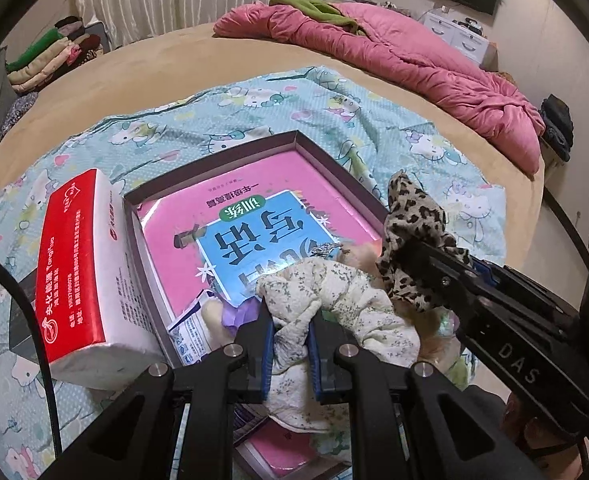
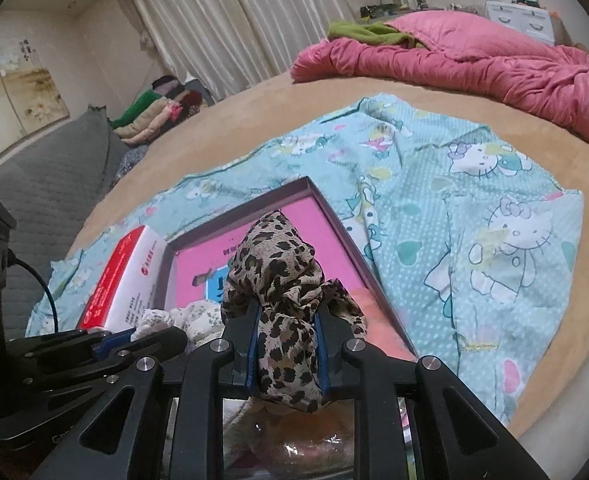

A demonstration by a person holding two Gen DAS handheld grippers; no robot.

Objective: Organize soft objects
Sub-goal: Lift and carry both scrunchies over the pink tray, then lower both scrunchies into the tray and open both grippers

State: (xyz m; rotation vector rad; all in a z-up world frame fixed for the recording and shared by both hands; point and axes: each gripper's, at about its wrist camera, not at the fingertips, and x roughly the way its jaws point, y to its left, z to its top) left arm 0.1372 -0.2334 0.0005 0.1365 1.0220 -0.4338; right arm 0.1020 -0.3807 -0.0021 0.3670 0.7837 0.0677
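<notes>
Left tool (image 1: 290, 344) is clamped on a cream flowery cloth (image 1: 334, 300), bunched over the near part of the open box (image 1: 294, 136). To its left, a red and white tissue pack (image 1: 78, 272) leans on the box wall. Inside the box lies a pink and blue book (image 1: 262, 216). To the right, the right tool (image 2: 286, 344) is clamped on a leopard cloth (image 2: 274, 256), held up above the box. All of this sits on a cartoon cat sheet (image 2: 494, 240) on the bed (image 1: 174, 60). To do this well, I think each cloth should go down flat in the box, one at a time, so nothing bunches or spills over the wall.
</notes>
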